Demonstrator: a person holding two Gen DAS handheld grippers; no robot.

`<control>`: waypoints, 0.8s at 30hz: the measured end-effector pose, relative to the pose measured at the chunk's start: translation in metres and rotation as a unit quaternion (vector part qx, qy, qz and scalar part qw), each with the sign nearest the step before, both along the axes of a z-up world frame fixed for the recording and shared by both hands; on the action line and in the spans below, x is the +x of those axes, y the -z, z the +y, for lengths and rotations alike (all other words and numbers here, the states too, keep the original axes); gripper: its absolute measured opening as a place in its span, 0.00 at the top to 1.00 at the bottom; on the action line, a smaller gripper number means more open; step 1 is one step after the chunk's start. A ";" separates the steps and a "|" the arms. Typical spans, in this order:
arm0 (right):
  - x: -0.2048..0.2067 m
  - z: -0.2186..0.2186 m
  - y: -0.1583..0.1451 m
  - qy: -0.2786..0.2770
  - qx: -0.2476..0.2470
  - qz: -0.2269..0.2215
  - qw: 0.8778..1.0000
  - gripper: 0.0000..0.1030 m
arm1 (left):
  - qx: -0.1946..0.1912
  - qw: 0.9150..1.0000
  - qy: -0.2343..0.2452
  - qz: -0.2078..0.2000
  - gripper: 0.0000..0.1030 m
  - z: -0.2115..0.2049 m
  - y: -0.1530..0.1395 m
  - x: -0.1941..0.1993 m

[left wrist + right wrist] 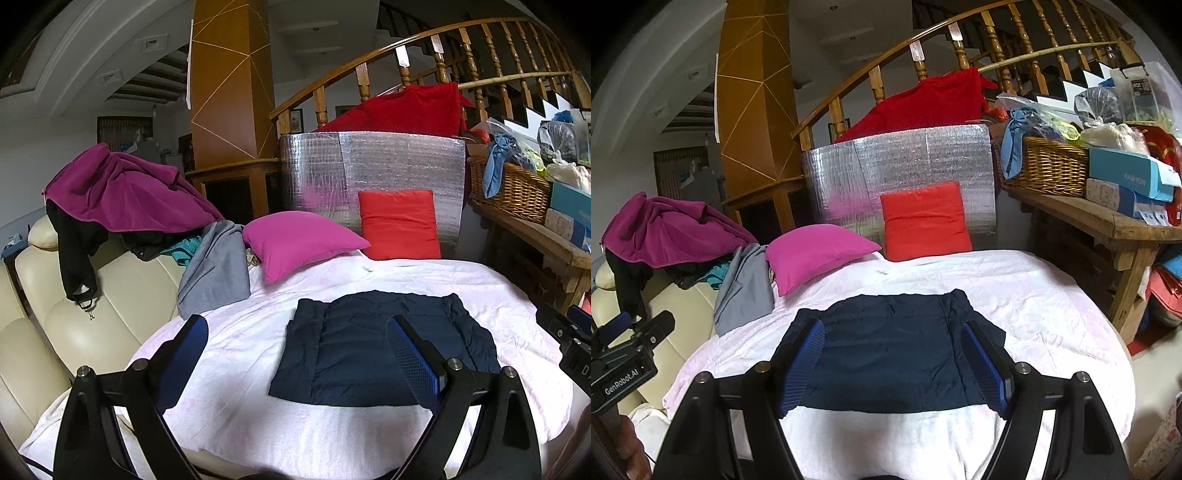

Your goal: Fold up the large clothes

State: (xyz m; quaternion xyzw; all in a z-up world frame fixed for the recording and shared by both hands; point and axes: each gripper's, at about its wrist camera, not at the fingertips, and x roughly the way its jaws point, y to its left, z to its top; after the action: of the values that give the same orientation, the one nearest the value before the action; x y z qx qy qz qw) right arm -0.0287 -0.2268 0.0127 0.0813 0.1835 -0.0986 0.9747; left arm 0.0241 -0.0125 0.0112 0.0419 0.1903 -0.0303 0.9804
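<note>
White blanket [369, 280] bears folded navy garment [369, 354]; both hand-held grippers [295, 354] [894, 362] spread, empty.

Your right gripper's [894, 365] blue-padded fingers cover the near corners of the folded navy padded garment [886, 347]. Far left, the purple fleece jacket [122, 192] buries a black garment [74, 251] and something teal [184, 247]. You cannot read the plastic-bagged clutter in the wicker basket [1049, 170].
</note>
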 end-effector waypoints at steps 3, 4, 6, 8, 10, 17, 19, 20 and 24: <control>0.001 0.003 -0.001 0.003 -0.005 -0.002 1.000 0.23 | -0.001 1.000 0.000 0.001 0.06 0.000 0.000 0.001; 0.002 0.004 -0.001 0.004 -0.006 -0.002 1.000 0.22 | -0.001 1.000 0.000 0.001 0.06 0.001 0.001 0.002; 0.004 0.004 -0.001 0.006 -0.006 -0.001 1.000 0.22 | -0.001 1.000 0.000 0.003 0.06 0.002 0.001 0.005; 0.008 0.004 0.000 0.005 -0.005 0.002 1.000 0.22 | 0.000 1.000 0.001 0.004 0.06 0.002 0.002 0.008; 0.013 0.006 0.001 0.005 -0.005 0.006 1.000 0.22 | -0.001 1.000 0.000 0.006 0.06 0.003 0.002 0.012; 0.020 0.009 0.002 0.004 -0.008 0.009 1.000 0.22 | -0.002 1.000 -0.001 0.009 0.06 0.006 0.003 0.019; 0.021 0.009 0.002 0.005 -0.008 0.010 1.000 0.22 | -0.002 1.000 0.001 0.010 0.06 0.007 0.004 0.021; 0.021 0.008 0.002 0.006 -0.009 0.009 1.000 0.22 | -0.002 1.000 0.001 0.010 0.06 0.006 0.005 0.022; 0.020 0.005 -0.001 0.014 -0.014 0.003 1.000 0.22 | -0.009 1.000 0.006 0.012 0.06 0.005 0.006 0.026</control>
State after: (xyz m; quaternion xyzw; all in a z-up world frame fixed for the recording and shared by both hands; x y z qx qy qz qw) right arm -0.0085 -0.2221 0.0138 0.0697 0.1838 -0.1154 0.9737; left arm 0.0497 -0.0077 0.0050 0.0341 0.2016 -0.0379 0.9781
